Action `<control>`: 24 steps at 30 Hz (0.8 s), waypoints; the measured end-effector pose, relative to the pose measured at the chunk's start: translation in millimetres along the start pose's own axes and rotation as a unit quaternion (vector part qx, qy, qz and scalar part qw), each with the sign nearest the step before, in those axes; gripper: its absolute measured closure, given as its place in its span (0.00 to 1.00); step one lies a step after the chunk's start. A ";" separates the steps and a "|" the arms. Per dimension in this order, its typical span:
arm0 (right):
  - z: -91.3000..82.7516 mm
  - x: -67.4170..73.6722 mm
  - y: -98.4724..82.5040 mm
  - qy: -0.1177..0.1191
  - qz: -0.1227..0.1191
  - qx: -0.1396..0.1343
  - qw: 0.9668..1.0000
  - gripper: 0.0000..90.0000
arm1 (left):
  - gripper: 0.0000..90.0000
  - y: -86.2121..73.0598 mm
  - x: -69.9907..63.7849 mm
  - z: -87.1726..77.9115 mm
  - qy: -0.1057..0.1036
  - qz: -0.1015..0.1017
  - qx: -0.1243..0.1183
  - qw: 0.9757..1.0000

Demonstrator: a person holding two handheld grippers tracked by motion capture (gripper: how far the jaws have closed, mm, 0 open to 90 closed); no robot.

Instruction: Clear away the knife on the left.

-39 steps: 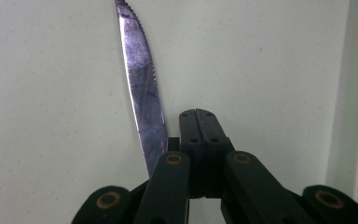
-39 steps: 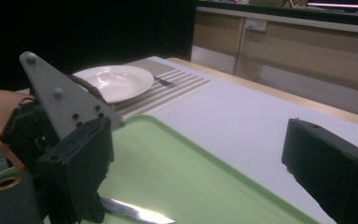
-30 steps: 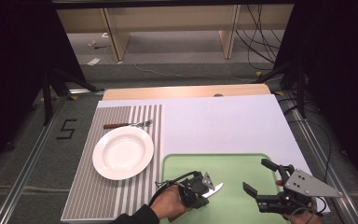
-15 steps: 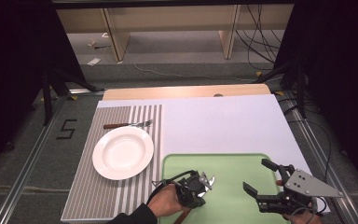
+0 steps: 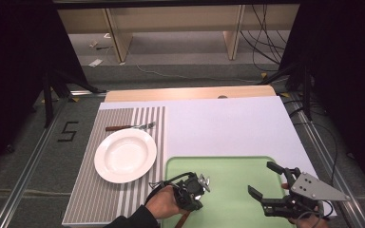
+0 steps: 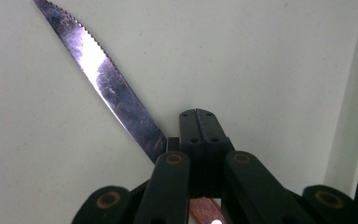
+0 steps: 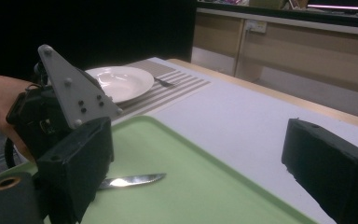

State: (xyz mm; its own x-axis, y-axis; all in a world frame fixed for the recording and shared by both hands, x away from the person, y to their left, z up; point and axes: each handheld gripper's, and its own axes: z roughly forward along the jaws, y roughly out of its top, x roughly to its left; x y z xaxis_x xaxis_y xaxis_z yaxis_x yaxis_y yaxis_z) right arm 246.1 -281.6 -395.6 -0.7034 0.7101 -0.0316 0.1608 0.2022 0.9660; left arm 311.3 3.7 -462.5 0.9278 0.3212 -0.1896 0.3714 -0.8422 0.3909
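My left gripper (image 5: 196, 186), at the high view's bottom centre, has its fingers (image 6: 200, 135) clamped on the serrated steel knife with a brown wooden handle (image 6: 107, 84), its blade low over the pale green plastic tray (image 5: 228, 171). My right gripper (image 5: 271, 183), lower right, has its fingers spread wide, holding nothing.
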 end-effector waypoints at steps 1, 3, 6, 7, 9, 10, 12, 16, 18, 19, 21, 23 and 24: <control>0.0 0.1 -0.1 0.000 0.000 0.000 1.000 0.11 | 1.00 -0.7 0.1 -0.6 0.000 0.000 0.002 1.000; -0.1 0.2 0.0 0.000 -0.001 -0.001 1.000 0.11 | 1.00 -1.6 0.4 -1.4 -0.001 0.000 0.005 1.000; -0.1 0.3 -0.1 0.000 0.000 0.000 1.000 0.11 | 1.00 -4.2 1.5 -3.1 -0.001 -0.002 0.011 1.000; 0.0 0.3 -0.1 0.001 -0.001 -0.003 1.000 0.11 | 1.00 -6.2 3.1 -4.1 -0.002 -0.003 0.013 1.000; -0.2 0.3 0.2 0.000 0.000 -0.002 1.000 0.11 | 1.00 -7.2 3.8 -4.7 -0.002 -0.005 0.013 1.000; 0.0 0.1 0.0 0.000 0.000 -0.001 1.000 0.11 | 1.00 -9.2 5.3 -6.0 -0.001 -0.008 0.015 1.000; -0.1 0.1 -0.1 0.000 -0.001 -0.001 1.000 0.11 | 1.00 -10.3 6.5 -6.9 0.000 -0.007 0.016 1.000; 0.0 0.3 0.1 0.000 -0.001 0.000 1.000 0.11 | 1.00 -13.5 8.9 -8.9 0.001 -0.012 0.018 1.000; -0.2 0.4 0.2 0.000 -0.001 -0.001 1.000 0.11 | 1.00 -14.6 9.5 -9.5 0.002 -0.015 0.018 1.000; -0.2 0.4 0.2 0.000 -0.001 -0.002 1.000 0.11 | 1.00 -15.3 10.2 -9.9 0.003 -0.015 0.017 1.000; -0.1 0.3 0.0 0.000 -0.001 0.000 1.000 0.11 | 1.00 -16.9 11.9 -10.8 0.002 -0.017 0.017 1.000; -0.2 0.4 0.2 0.000 -0.001 -0.002 1.000 0.11 | 1.00 -17.4 12.7 -11.3 0.003 -0.017 0.019 1.000; -0.1 0.4 0.2 0.001 -0.001 -0.001 1.000 0.11 | 1.00 -17.7 12.8 -11.6 0.004 -0.018 0.019 1.000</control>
State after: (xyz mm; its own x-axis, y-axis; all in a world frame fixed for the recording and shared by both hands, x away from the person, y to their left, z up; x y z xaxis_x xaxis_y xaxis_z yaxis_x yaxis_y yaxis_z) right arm 245.8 -281.4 -395.4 -0.7047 0.7087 -0.0328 0.1588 0.2026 0.9663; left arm 317.1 27.8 -461.4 0.9140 0.3554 -0.1958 0.4036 -0.8457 0.3491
